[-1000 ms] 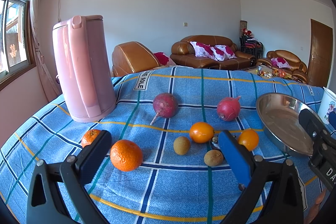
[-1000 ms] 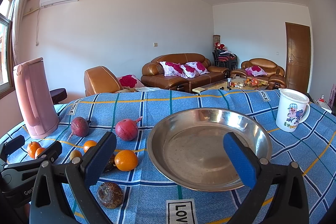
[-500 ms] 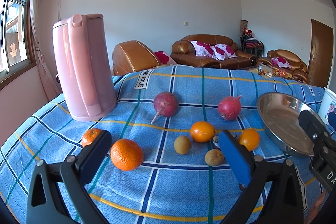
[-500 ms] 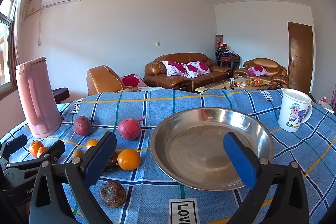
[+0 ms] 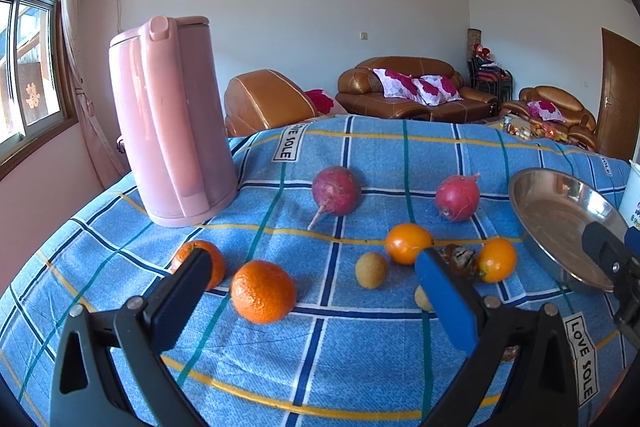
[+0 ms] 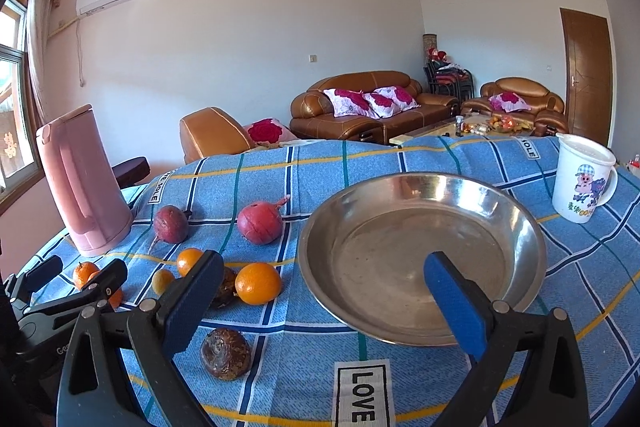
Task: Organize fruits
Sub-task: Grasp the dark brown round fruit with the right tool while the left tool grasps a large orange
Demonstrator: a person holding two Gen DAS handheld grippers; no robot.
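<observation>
Fruits lie scattered on the blue checked tablecloth (image 5: pixel 360 359). In the left wrist view I see a mandarin (image 5: pixel 263 291) between my fingers, another mandarin (image 5: pixel 200 263) behind the left finger, two oranges (image 5: pixel 408 242) (image 5: pixel 496 259), a small brown fruit (image 5: pixel 372 269) and two red round ones (image 5: pixel 336 185) (image 5: pixel 457 197). My left gripper (image 5: pixel 312 291) is open above the cloth. The steel bowl (image 6: pixel 520 223) is empty. My right gripper (image 6: pixel 324 295) is open, hovering at the bowl's near rim. A dark wrinkled fruit (image 6: pixel 226 353) lies near its left finger.
A pink kettle (image 5: pixel 172 119) stands at the back left. A white printed mug (image 6: pixel 582 183) stands right of the bowl. The left gripper also shows at the lower left of the right wrist view (image 6: pixel 68 287). Sofas and a door lie beyond the table.
Both grippers have drifted slightly; the right view has shifted a little so the bowl and fruits sit further right. Nothing was picked up and both grippers stay open.
</observation>
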